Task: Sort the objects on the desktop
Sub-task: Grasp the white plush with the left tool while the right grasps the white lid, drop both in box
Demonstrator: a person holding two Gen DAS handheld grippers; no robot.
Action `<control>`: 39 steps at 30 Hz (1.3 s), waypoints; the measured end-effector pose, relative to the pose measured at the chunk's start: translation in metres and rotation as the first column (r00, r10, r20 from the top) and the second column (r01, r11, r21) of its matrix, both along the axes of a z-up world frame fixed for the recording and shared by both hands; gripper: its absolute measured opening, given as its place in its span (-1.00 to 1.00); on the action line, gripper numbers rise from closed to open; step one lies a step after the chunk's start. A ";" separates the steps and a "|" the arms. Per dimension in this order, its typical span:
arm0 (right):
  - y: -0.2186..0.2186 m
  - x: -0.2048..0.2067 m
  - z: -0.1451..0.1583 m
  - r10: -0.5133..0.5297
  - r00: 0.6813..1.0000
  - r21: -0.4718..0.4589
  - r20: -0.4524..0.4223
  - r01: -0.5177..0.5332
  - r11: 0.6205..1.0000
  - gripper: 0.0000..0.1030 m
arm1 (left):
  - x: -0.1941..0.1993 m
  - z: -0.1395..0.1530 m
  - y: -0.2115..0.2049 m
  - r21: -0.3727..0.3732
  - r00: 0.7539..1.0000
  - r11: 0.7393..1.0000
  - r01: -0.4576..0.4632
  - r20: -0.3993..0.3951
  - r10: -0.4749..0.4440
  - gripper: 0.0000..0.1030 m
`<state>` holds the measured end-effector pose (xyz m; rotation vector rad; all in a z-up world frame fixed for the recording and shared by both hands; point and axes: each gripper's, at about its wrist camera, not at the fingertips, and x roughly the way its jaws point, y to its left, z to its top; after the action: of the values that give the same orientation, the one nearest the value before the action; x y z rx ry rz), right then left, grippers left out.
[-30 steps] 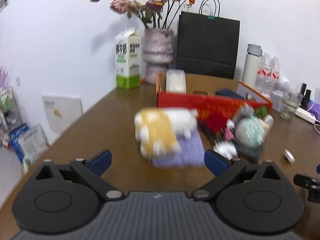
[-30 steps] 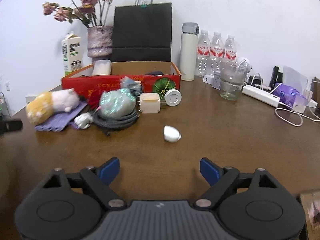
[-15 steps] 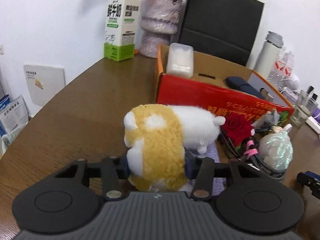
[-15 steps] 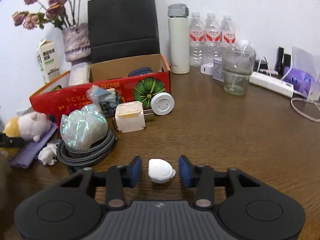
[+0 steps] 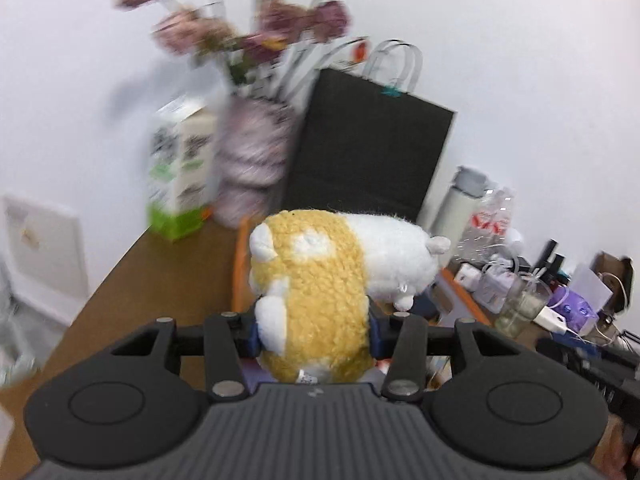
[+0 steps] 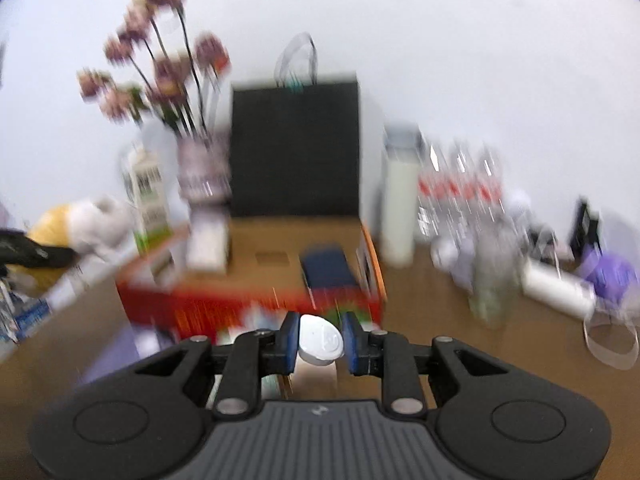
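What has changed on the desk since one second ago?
The left gripper closed on the plush toy and lifted it off the purple cloth. The right gripper, jaws closing, took the small white case up. The red box stayed.

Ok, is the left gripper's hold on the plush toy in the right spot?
Probably yes. The left gripper squeezes the plush toy's yellow rear end from behind, pads on its flanks; the soft body compresses there, while the white head end sticks out free.

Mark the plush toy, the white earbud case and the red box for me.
plush toy (image 5: 320,300): left wrist view, yellow body.
white earbud case (image 6: 320,342): right wrist view, top face.
red box (image 6: 208,308): right wrist view, front wall.
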<state>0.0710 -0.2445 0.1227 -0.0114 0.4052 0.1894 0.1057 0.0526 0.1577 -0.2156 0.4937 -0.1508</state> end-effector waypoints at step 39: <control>0.055 0.248 -0.029 -0.018 0.881 -0.078 -0.474 -0.022 0.997 0.57 | 0.200 -0.054 -0.027 0.140 0.920 0.989 0.043 -0.392 0.015 0.93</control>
<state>0.3195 -0.1891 0.0938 -0.0458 0.9053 0.1767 0.3058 0.0257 0.1037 -0.0974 0.9041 -0.0839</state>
